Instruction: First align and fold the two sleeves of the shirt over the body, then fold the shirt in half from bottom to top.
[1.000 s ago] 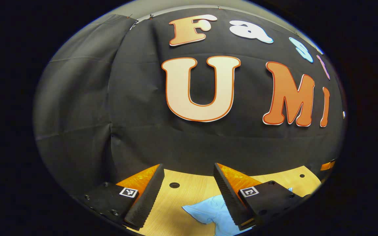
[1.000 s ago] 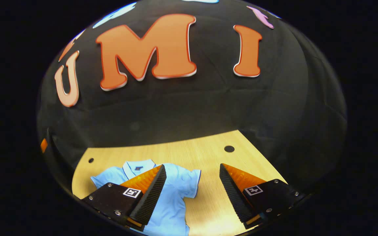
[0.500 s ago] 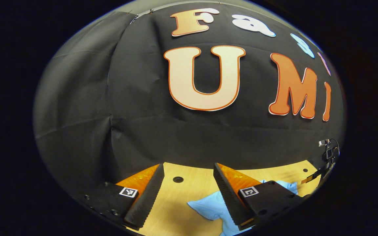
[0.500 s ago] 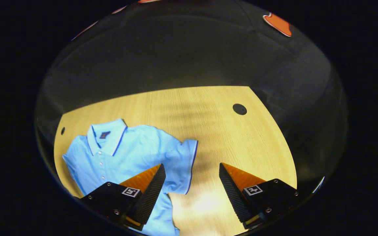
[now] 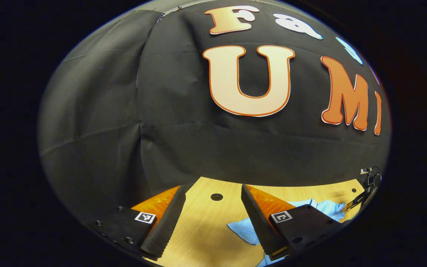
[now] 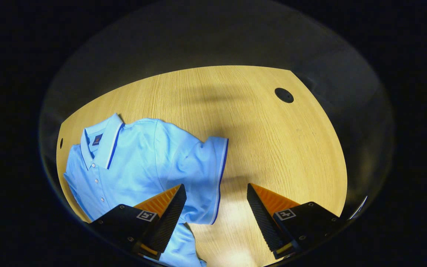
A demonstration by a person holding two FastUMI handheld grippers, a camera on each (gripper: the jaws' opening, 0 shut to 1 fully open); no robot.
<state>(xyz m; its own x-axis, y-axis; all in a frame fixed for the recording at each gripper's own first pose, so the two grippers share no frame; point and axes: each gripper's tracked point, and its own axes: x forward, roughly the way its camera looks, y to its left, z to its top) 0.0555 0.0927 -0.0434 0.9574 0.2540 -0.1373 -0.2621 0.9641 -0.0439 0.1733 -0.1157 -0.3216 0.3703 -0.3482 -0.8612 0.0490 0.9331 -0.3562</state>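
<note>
A light blue polo shirt (image 6: 135, 163) with a white, dark-edged collar lies flat on the wooden table (image 6: 272, 148), front up, in the right gripper view. Its sleeve (image 6: 206, 174) spreads out to the side, with the cuff between my fingers' line of sight. My right gripper (image 6: 213, 193) hovers open above that sleeve, tilted down at the table. In the left gripper view, my left gripper (image 5: 211, 193) is open over bare table, and the shirt's other sleeve (image 5: 247, 228) lies just right of it, partly behind its right finger. The right gripper (image 5: 367, 187) shows small at the far right edge.
Black cloth walls close the table at the back and sides. Round holes sit in the tabletop, one (image 6: 284, 95) at the back right in the right gripper view and one (image 5: 216, 197) just ahead of the left gripper.
The right gripper has tipped down and come closer to the shirt's sleeve, so the table now takes up its view. The left gripper has drifted left, and the sleeve sits further right.
</note>
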